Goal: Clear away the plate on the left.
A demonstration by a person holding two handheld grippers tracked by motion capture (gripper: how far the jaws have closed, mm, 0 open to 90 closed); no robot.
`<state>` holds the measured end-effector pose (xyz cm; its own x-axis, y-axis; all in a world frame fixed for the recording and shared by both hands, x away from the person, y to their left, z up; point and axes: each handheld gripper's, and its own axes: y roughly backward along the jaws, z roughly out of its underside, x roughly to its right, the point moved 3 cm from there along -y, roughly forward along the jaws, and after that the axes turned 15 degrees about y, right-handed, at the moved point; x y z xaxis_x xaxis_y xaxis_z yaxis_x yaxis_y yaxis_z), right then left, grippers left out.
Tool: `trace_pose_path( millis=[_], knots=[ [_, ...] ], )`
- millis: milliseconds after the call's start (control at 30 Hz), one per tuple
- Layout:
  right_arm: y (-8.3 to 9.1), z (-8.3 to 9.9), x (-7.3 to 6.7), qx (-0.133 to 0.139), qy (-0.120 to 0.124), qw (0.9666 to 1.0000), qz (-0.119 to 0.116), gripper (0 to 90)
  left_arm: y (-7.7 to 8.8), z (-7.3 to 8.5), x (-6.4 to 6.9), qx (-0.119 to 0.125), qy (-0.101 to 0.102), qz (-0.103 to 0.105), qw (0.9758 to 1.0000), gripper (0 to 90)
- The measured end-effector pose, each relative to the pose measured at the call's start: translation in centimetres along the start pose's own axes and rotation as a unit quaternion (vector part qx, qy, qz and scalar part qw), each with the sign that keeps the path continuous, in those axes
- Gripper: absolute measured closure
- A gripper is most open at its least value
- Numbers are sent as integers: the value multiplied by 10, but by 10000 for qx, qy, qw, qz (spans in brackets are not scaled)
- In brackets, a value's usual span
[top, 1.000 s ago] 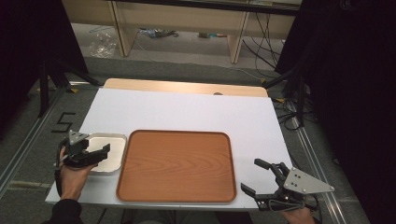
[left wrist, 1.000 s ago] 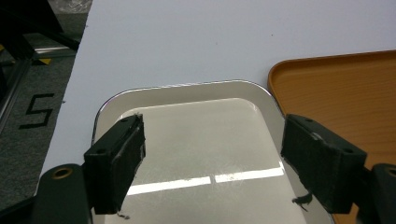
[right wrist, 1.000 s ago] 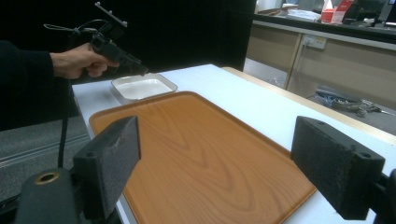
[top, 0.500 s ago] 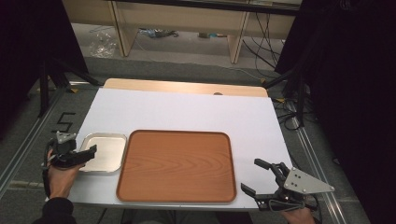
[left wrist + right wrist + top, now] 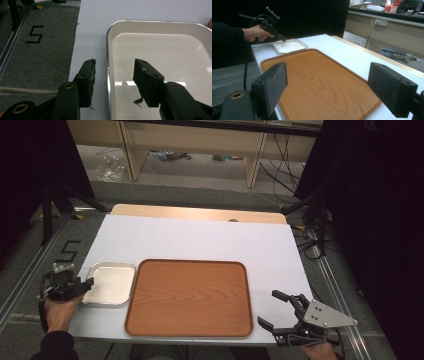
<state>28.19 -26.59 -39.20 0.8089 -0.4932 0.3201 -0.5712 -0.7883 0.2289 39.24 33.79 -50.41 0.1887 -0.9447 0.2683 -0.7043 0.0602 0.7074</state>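
A small white metal tray point(image 5: 111, 282) lies empty at the table's front left, beside a large wooden tray point(image 5: 190, 297). My left gripper point(image 5: 86, 286) is at the white tray's left side. In the left gripper view its jaws point(image 5: 115, 64) straddle the white tray's point(image 5: 160, 50) left rim, one outside on the sheet and one inside. They have just been closing, but a gap remains on both sides of the rim. My right gripper point(image 5: 280, 312) stands wide open at the front right, off the wooden tray point(image 5: 317, 80), with nothing between its jaws point(image 5: 332, 82).
A white sheet point(image 5: 200, 240) covers the table, with a wooden strip showing along its far edge. A taped figure 5 point(image 5: 67, 251) marks the floor at the left. Shelving and cables lie beyond and to the right of the table. A hand holds the left gripper point(image 5: 279, 37) by the white tray point(image 5: 289, 46).
My left gripper has slid left from over the white tray to its left rim, and its jaws have narrowed. The trays and the right gripper have stayed put.
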Motion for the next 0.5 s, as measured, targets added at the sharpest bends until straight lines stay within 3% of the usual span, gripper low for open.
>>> trace_pose_path(
  millis=[133,500],
  knots=[
    [0,0,0,-8,-4,10000,-6,170,-3,1,-5,-128,91,64,9999,619],
    [-1,0,0,-17,11,10000,-21,171,-10,0,-6,-258,138,119,9995,738]
  ],
)
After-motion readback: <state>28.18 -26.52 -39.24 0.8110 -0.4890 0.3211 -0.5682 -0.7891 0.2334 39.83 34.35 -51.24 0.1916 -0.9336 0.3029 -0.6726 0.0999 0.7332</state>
